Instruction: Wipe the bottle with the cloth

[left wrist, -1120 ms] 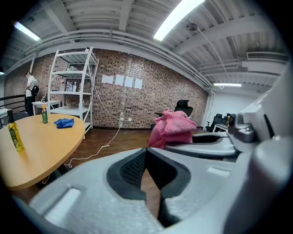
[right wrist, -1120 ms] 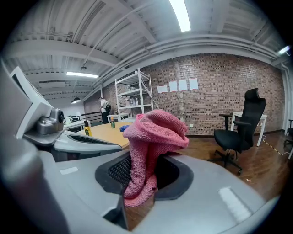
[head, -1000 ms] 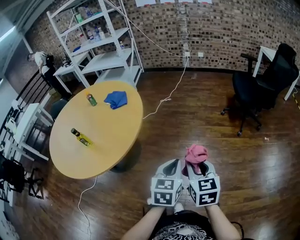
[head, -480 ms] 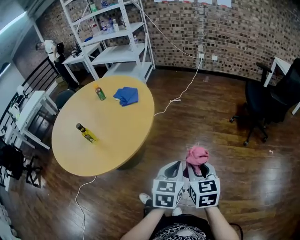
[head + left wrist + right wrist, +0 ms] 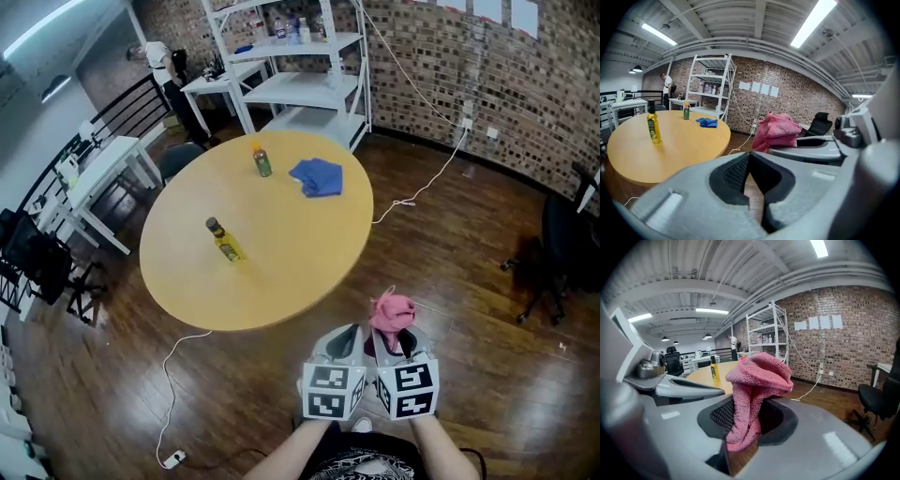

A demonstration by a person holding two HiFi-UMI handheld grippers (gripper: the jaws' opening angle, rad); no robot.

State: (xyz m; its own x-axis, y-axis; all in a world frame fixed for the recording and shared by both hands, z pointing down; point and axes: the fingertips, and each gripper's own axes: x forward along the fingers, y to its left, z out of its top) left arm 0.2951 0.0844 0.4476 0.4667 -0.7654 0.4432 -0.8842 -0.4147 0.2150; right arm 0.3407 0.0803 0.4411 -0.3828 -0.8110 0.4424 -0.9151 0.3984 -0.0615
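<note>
**Pink cloth held ready, bottle not yet reached**

A pink cloth (image 5: pixel 393 309) was seen clamped in the right gripper (image 5: pixel 395 335). Its fingers (image 5: pixel 718 414) were closed on a lower fold, while the rest of the cloth stood up in a loose bunch above them. The left gripper (image 5: pixel 348 330) was held just beside it. Its fingers (image 5: pixel 735 171) were pressed together with nothing between them.

Both grippers were held over the wooden floor (image 5: pixel 487 281), off the near right edge of the round tabletop (image 5: pixel 281 272) and touching nothing on it. A yellow bottle (image 5: pixel 223 240) stood upright on the left part of the tabletop. A green bottle (image 5: pixel 262 161) and a blue cloth (image 5: pixel 317 176) lay further back, well apart from it.

The step in hand was judged to be the approach, with no wiping begun. The yellow bottle, being the nearer, was taken as the likely target, though this could not be settled.

For a clean wipe, the left fingers would have to be opened and closed on the bottle's neck or upper body, so that it was steadied. The bunched part of the cloth, not the fingers, would then be drawn along the bottle's side. An unsupported bottle was judged likely to tip or slide under the cloth.
</note>
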